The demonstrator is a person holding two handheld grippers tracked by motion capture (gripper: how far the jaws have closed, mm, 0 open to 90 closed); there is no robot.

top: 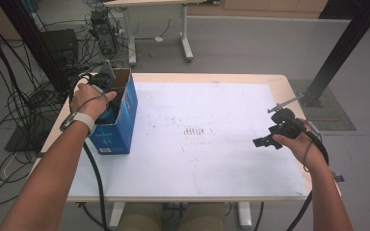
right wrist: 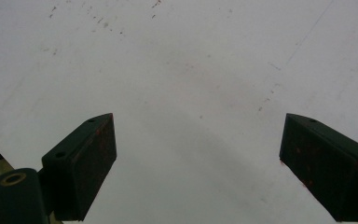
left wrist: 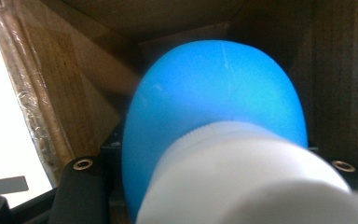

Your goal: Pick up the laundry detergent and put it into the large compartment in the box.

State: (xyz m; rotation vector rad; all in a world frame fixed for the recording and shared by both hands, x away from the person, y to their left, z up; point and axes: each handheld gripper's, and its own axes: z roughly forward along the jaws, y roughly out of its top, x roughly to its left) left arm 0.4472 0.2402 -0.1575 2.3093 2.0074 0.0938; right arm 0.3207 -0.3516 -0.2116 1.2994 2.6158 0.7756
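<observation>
A blue cardboard box (top: 121, 129) stands open-topped at the table's left edge. My left gripper (top: 107, 86) reaches down into it, held by the person's left hand. In the left gripper view its jaws sit on both sides of a round blue bottle (left wrist: 214, 98) with a white ribbed cap (left wrist: 242, 182), inside the brown box walls (left wrist: 51, 93); my left gripper (left wrist: 214, 172) is shut on that bottle. My right gripper (top: 265, 141) hovers over the right side of the white table top (top: 212, 159). Seen along its own jaws, my right gripper (right wrist: 198, 163) is open with nothing between them.
Faint reddish marks (top: 195, 131) dot the middle of the white surface. Tangled cables (top: 9, 106) lie on the floor to the left. A black post (top: 339, 48) rises at the far right, and another table's legs (top: 185, 38) stand behind.
</observation>
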